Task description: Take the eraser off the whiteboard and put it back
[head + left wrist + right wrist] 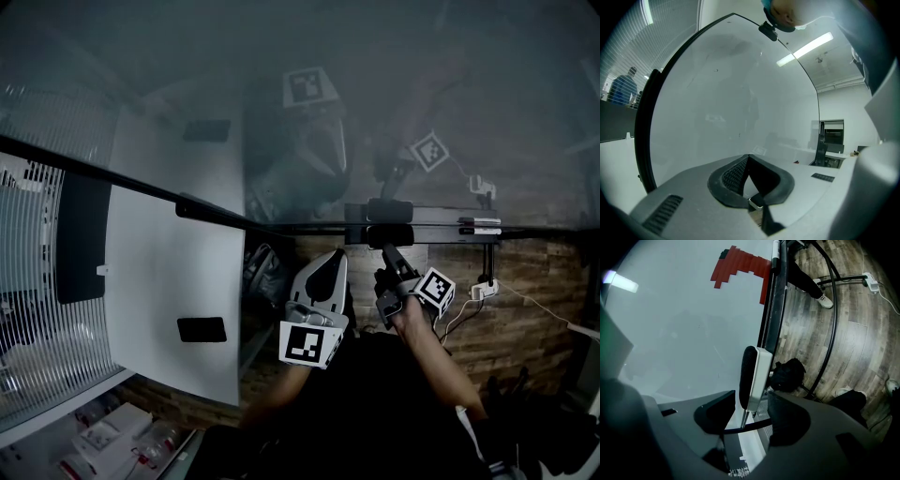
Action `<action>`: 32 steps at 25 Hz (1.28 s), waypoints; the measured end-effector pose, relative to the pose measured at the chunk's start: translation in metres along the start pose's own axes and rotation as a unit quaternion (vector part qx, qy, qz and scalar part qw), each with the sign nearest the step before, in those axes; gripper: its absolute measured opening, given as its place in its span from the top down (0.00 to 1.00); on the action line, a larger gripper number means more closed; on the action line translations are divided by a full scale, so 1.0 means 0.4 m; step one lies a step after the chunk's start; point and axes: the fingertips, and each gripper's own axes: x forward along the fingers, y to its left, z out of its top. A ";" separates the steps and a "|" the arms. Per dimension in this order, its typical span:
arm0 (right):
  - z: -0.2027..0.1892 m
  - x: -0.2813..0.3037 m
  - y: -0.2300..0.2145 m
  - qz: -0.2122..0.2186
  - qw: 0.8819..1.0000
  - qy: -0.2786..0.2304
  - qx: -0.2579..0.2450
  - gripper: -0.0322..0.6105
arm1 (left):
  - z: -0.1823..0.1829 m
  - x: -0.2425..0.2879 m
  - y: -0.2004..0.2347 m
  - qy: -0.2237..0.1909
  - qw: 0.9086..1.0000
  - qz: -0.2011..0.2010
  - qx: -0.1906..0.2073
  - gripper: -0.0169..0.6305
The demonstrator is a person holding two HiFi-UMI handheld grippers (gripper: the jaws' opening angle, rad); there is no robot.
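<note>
Eraser (752, 376) sits on the whiteboard (679, 315) at the board's dark lower frame, directly ahead of the right gripper (394, 255) and between its 2 jaws. Its dark felt side faces the jaw on the board's side, and its white back faces the other jaw. Those jaws stand wide, 1 on each side of the eraser, with a gap showing at either pad, so nothing presses on it. Past the outer jaw lies the wooden floor (862, 333). The left gripper (328, 267) hangs just beside the right gripper, on its left, and also points at the board. Its jaws are closed together tip to tip with nothing between them, and only the glossy board surface lies ahead.
</note>
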 end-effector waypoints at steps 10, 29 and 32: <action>-0.003 -0.014 -0.015 -0.001 1.000 0.006 0.013 0.64 | -0.001 -0.014 -0.012 -0.003 1.000 0.005 0.003 0.96; -0.029 -0.183 0.053 0.011 0.999 0.037 -0.037 0.93 | 0.034 -0.111 -0.170 -0.019 0.998 0.008 0.051 0.96; -0.035 -0.218 0.074 0.024 0.998 0.041 -0.046 0.93 | 0.047 -0.141 -0.205 -0.028 0.998 0.014 0.057 0.96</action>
